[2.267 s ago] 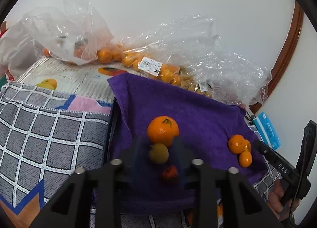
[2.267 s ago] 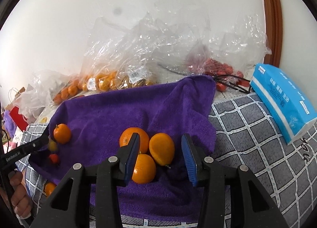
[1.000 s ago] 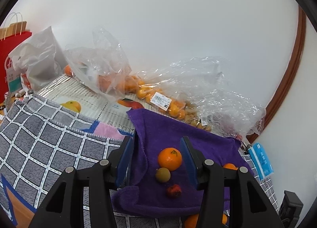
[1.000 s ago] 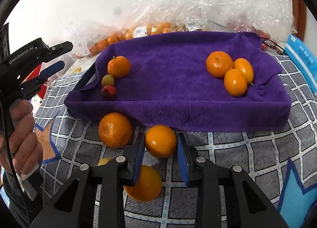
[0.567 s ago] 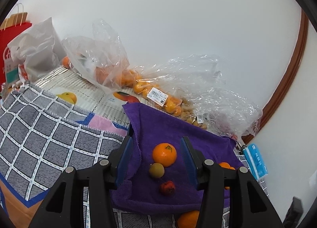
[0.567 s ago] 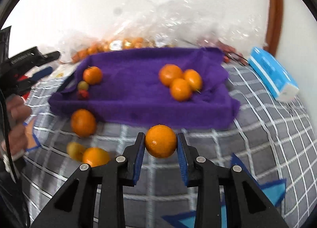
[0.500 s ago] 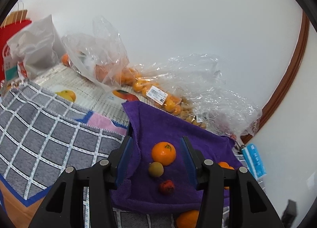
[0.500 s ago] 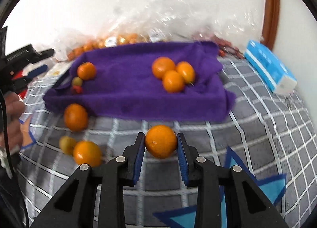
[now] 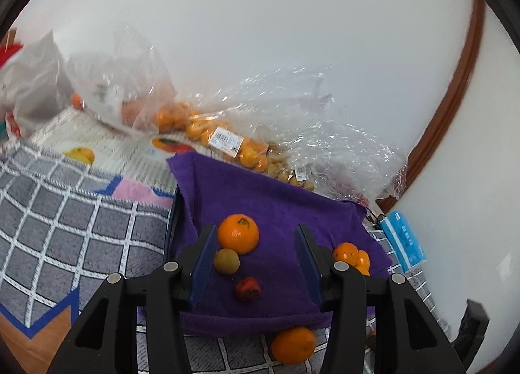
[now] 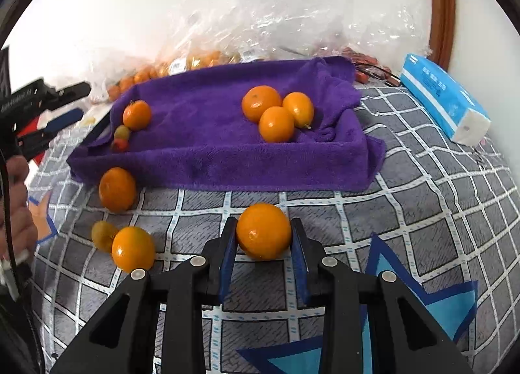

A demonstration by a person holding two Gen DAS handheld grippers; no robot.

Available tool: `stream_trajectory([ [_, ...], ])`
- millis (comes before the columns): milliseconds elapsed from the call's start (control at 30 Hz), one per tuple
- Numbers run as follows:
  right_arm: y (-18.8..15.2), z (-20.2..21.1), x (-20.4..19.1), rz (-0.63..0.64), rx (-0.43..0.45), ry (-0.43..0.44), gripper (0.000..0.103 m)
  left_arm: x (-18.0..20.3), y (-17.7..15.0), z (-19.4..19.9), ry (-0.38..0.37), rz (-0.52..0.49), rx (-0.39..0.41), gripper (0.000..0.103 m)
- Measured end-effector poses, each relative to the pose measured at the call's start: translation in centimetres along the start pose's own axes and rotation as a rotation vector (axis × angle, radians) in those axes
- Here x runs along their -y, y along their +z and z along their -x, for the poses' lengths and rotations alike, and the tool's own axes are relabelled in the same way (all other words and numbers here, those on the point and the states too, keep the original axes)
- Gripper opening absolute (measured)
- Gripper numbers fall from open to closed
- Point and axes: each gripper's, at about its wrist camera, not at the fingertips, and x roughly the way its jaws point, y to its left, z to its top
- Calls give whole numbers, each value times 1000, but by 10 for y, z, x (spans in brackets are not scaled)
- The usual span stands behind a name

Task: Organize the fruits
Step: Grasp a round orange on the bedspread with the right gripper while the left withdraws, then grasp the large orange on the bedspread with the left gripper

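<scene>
Grey checked cloth (image 10: 422,198) with blue and white shapes covers the surface below a white wall, where crumpled clear plastic bags (image 10: 247,6) of small fruit lie heaped. Beside them rests a blue tissue pack (image 10: 445,97). Between bags and camera sits a purple towel-lined tray (image 10: 227,159) holding three oranges in a touching cluster (image 10: 276,114) at right, and one orange (image 10: 137,114), a small green fruit and a red one at left. Two loose oranges (image 10: 117,189) and a greenish fruit lie on the cloth before the tray. The right gripper (image 10: 264,245) clamps a round, glossy orange (image 10: 263,231) just short of the tray's front wall. The left gripper (image 9: 256,263) hovers empty, jaws parted, above the tray's left group.
</scene>
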Motion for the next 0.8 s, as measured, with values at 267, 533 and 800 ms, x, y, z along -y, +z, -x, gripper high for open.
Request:
stream_trajectory([
  [267, 1, 5, 11, -69, 41, 15, 32, 11, -3, 0, 8, -62, -4, 46],
  [533, 1, 6, 13, -74, 51, 8, 32, 19, -10, -6, -7, -108, -30, 46],
  [800, 1, 6, 10, -62, 50, 1, 32, 41, -18, 10, -12, -156, -68, 50],
])
